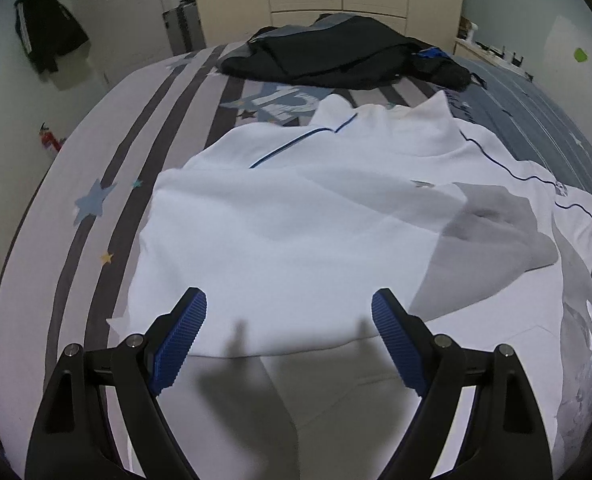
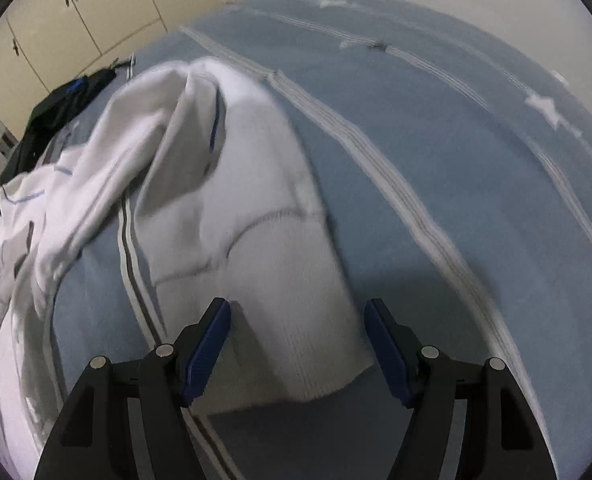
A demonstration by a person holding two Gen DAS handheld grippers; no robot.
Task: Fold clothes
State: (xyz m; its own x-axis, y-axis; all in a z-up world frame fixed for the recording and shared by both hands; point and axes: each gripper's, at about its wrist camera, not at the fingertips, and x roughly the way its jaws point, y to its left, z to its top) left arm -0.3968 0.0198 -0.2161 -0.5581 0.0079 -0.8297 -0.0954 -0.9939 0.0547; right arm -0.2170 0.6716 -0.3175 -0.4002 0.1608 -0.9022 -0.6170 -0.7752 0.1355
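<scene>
Lighting: dim, cool indoor light from above and behind. Shadows: jaw shadows fall forward onto the white garment (image 1: 296,240). Blur: right wrist view motion-smeared; left wrist view sharper. Distortion: strong fisheye bending, dark vignetted corners.

My left gripper (image 1: 289,310) sits at the bottom centre of its frame, jaws spread wide, nothing between the blue pads (image 1: 184,338). My right gripper (image 2: 297,318) is low in its frame too, also wide apart, seemingly gripping nothing, though that view is blurred.
</scene>
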